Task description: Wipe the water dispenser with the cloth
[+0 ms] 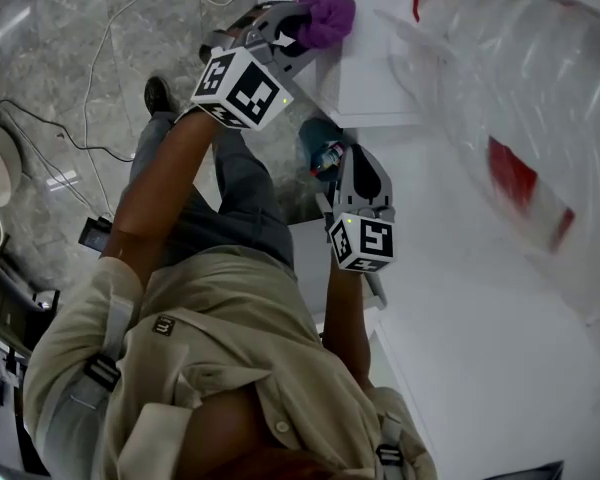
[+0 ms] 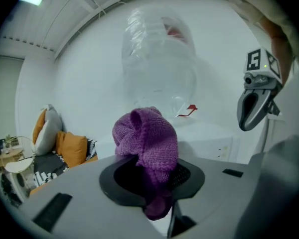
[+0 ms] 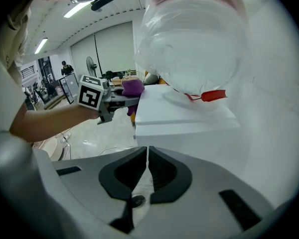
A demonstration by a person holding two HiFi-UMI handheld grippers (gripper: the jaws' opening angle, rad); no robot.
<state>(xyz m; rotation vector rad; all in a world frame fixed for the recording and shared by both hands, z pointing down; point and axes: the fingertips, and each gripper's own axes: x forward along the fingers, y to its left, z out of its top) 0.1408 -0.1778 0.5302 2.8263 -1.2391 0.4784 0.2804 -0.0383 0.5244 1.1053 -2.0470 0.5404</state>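
Observation:
My left gripper (image 1: 302,23) is shut on a purple knitted cloth (image 1: 326,14), which touches the corner of the white water dispenser (image 1: 380,68) top. In the left gripper view the cloth (image 2: 148,142) bunches up between the jaws, in front of the clear water bottle (image 2: 159,68). My right gripper (image 1: 357,173) hangs lower beside the dispenser's front, jaws shut with nothing in them. The right gripper view shows its closed jaws (image 3: 147,169), the dispenser top (image 3: 184,114), the bottle (image 3: 199,39) and the left gripper with the cloth (image 3: 132,88).
A big clear bottle (image 1: 520,98) with a red label sits on the dispenser. Cables (image 1: 100,58) run across the marble floor. A teal object (image 1: 320,148) lies on the floor below the dispenser. Cushions (image 2: 60,143) lie at the left gripper view's left.

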